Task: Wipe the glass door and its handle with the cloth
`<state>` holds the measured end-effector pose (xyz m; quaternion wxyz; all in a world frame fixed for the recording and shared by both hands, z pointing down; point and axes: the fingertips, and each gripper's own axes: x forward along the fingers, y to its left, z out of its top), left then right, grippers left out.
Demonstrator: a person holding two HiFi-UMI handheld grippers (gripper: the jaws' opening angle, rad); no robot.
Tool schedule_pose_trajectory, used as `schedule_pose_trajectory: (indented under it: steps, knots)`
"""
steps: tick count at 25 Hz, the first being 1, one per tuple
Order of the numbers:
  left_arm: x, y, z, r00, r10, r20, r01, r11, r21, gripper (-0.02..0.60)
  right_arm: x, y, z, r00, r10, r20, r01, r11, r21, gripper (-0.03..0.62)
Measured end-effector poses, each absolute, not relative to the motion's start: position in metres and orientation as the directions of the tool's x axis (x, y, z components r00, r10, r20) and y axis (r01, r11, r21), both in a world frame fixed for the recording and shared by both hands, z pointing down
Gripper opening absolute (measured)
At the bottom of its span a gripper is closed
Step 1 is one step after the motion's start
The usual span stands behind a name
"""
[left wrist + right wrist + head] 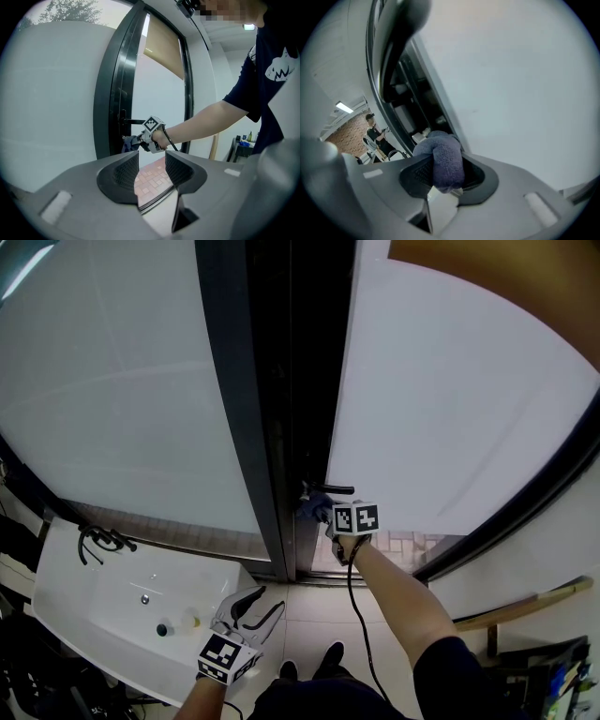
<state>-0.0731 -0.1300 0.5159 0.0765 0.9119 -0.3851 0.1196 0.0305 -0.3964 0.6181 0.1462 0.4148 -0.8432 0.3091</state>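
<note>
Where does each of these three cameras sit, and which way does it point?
Head view: on the person's head, looking steeply down at the glass door; both forearms, left gripper and right gripper show.
Left gripper view: rides the left gripper, looks past its open, empty jaws at the door; the right arm and torso show.
Right gripper view: rides the right gripper, close to the glass; jaws shut on the cloth.
Shared: head and left gripper views both show the right gripper holding the cloth at the handle.

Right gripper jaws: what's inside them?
A bunched blue-grey cloth, pinched between both jaws and bulging forward beside the glass door. It hides the jaws' inner faces and whatever lies right behind it.
</note>
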Motion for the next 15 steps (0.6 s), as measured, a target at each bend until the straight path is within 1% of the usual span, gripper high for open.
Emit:
schedule_pose_trajectory:
  steps: [4, 9, 11, 15]
  knots:
    - [-0.071, -0.129, 0.515, 0.683, -0.676, 0.276, -0.713, -0.699, 0.052, 0.170, 0.045, -0.397, 0.605, -0.601, -0.631, 0.491, -0.799, 0.474, -0.370, 0.110]
    - [-0.069, -0.130, 0.514, 0.691, -0.672, 0.266, -0.705, -0.708, 0.043, 0.170, 0.049, -0.390, 0.594, -0.609, -0.646, 0.461, -0.793, 0.480, -0.375, 0.110]
    - [-0.069, -0.131, 0.513, 0.693, -0.671, 0.266, -0.704, -0.709, 0.045, 0.170, 0.041, -0.378, 0.603, -0.631, -0.605, 0.485, -0.775, 0.509, -0.373, 0.112]
    - [-0.069, -0.130, 0.511, 0.696, -0.668, 0.264, -0.700, -0.712, 0.045, 0.170, 0.016, -0.347, 0.642, -0.652, -0.478, 0.589, -0.739, 0.574, -0.352, 0.110]
